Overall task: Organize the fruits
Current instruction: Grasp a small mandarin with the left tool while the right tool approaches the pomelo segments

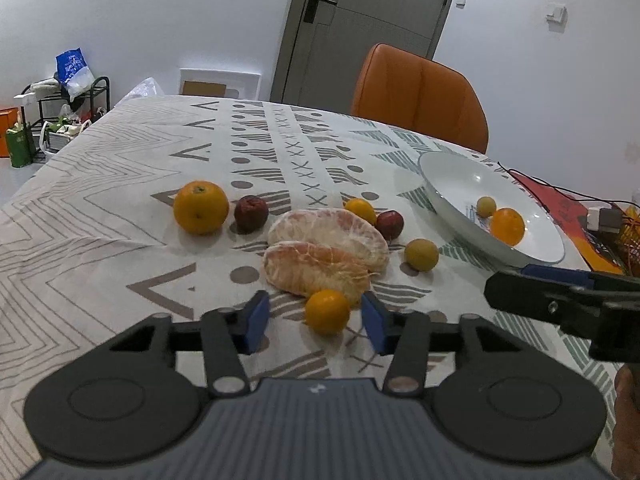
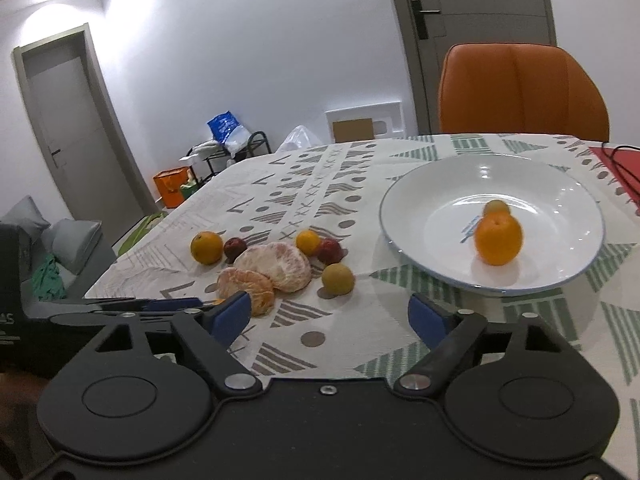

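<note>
My left gripper (image 1: 316, 322) is open, its blue pads on either side of a small orange (image 1: 327, 311) on the tablecloth, not touching it. Behind it lie two peeled pomelo pieces (image 1: 328, 248), a large orange (image 1: 201, 207), two dark red fruits (image 1: 251, 213), another small orange (image 1: 361, 210) and a yellow-green fruit (image 1: 421, 255). A white plate (image 1: 452, 176) at the right holds an orange (image 1: 507, 226) and a small yellow fruit (image 1: 486, 206). My right gripper (image 2: 330, 316) is open and empty, in front of the plate (image 2: 420, 196).
An orange chair (image 1: 420, 92) stands behind the table's far edge. A red mat with black cables (image 1: 560, 200) lies right of the plate. A rack with bags (image 1: 60, 108) stands on the floor at left.
</note>
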Tool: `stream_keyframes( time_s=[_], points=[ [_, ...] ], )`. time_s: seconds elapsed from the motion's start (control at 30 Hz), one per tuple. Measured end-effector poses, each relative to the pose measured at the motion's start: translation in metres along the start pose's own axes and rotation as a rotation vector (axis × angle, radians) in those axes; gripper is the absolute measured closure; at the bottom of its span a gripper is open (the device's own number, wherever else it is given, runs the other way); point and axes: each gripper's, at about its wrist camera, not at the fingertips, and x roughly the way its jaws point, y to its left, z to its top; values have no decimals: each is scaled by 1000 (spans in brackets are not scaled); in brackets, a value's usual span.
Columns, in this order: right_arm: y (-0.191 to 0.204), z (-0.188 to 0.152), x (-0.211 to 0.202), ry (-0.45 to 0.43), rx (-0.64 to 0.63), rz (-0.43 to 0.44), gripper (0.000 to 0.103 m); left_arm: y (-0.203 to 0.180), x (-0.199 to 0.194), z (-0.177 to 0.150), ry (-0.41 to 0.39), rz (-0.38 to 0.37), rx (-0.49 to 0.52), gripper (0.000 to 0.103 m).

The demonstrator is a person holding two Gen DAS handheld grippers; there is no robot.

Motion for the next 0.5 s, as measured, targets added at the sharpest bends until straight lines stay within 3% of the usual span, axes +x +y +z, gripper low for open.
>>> stream_keyframes(
  time_s=[0.07,0.2,0.5],
  points=[
    [2,-1,4,10,-2,9,26,2,1,1,-1,-1,-6,81],
    [9,0,14,30,-14,24,27,8,0,4,-1,4,-20,81],
    [29,4,41,78,-48,79,41,33,-11,7,-11,41,-65,81]
  ],
)
